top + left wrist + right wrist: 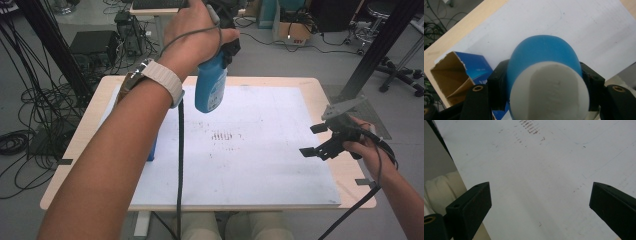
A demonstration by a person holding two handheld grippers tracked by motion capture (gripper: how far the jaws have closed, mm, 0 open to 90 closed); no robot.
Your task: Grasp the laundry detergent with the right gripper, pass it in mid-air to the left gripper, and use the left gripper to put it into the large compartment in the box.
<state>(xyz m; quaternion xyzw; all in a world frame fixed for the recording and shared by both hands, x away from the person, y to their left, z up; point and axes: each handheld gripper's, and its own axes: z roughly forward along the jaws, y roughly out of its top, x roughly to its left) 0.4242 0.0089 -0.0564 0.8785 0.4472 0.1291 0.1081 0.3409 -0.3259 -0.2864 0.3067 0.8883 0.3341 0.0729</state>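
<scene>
The left gripper (226, 47) is clamped on one blue plastic bottle (210, 87) with a white round cap (549, 91); in the left gripper view its two black jaws press the bottle's sides just below the cap. In the high view the bottle hangs cap-up from the gripper, lifted clear above the far edge of the white board (260, 165), toward its far left corner. The left hand (192, 35) wraps the gripper from above, with a pale woven wristband (165, 80) on the forearm.

The right gripper (320, 142) hovers over the board's right edge, its two jaws spread wide with nothing between them; the right gripper view shows bare board between the jaws.

One open blue cardboard box (459, 72), its brown inside showing, lies near the board's left edge. One patch of dark scuff marks (222, 136) sits near the board's middle. The board rests on one light wooden table (75, 150).
</scene>
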